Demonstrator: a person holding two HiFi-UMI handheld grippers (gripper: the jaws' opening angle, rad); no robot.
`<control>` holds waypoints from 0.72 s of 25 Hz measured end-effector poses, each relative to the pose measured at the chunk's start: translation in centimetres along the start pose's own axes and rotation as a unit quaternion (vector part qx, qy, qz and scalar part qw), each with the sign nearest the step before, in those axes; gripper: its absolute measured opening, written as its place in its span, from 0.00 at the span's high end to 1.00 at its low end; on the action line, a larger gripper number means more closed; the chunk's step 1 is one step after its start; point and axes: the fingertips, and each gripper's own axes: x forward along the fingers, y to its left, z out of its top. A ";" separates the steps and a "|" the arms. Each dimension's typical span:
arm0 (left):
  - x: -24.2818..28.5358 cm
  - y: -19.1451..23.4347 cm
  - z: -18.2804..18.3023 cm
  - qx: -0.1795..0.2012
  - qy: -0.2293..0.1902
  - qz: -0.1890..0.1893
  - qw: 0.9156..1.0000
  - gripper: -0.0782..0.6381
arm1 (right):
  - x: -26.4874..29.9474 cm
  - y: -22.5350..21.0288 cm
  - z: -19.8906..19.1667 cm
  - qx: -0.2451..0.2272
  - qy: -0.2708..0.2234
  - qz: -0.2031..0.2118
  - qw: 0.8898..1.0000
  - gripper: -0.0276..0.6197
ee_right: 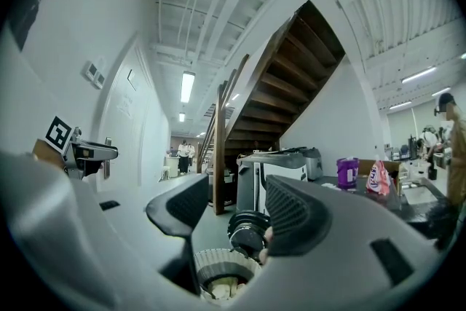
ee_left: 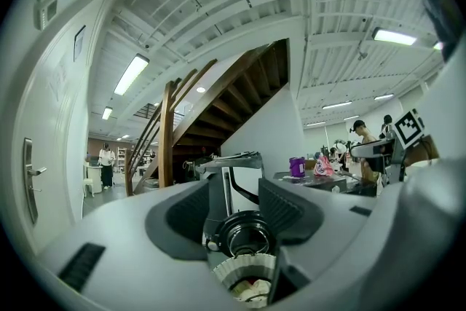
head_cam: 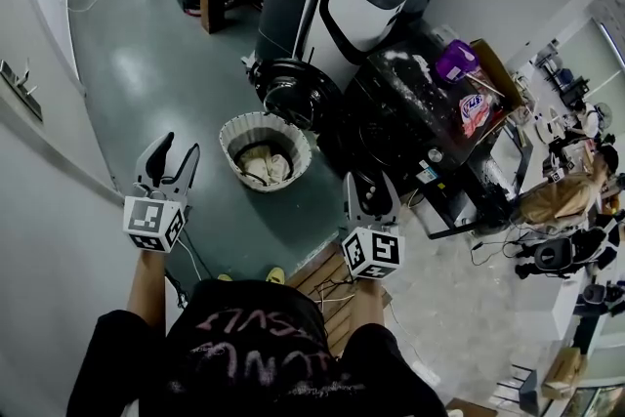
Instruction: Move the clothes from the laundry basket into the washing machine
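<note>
White ribbed laundry basket (head_cam: 265, 149), clothes (head_cam: 264, 164) inside, sits just before the washing machine (head_cam: 337, 15). Left tongs (head_cam: 181, 145) and right tongs (head_cam: 369, 179) flank it, apart, empty; basket lies ahead, below, between the 2.

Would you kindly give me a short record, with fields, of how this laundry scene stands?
basket: laundry basket, in front of the washer
contents: clothes inside the basket
washer: washing machine, just behind the basket
left tongs: open, empty, held above the basket's left
right tongs: open, empty
progress: nothing picked up yet
</note>
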 end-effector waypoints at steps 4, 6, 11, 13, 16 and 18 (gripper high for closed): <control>-0.6 0.6 -0.1 -0.002 -0.002 0.001 1.000 0.60 | 0.1 0.6 -0.2 0.001 0.006 0.001 1.000 0.58; -0.8 0.9 -0.1 0.000 -0.004 -0.001 1.000 0.60 | 0.2 0.9 -0.2 0.003 0.003 -0.001 1.000 0.58; -1.2 2.2 -1.2 -0.007 0.003 -0.004 1.000 0.60 | 1.0 2.6 -1.8 0.000 0.021 0.009 1.000 0.58; -1.0 2.5 -1.7 -0.009 0.009 -0.002 1.000 0.60 | 1.8 2.7 -2.6 0.002 0.031 0.014 0.999 0.58; 0.4 2.6 -2.7 -0.012 0.019 -0.006 1.000 0.60 | 3.8 2.2 -2.7 0.001 0.029 0.019 0.999 0.58; 2.0 2.7 -3.5 -0.011 0.029 -0.009 0.999 0.60 | 5.5 1.5 -3.1 0.006 0.026 0.020 0.999 0.58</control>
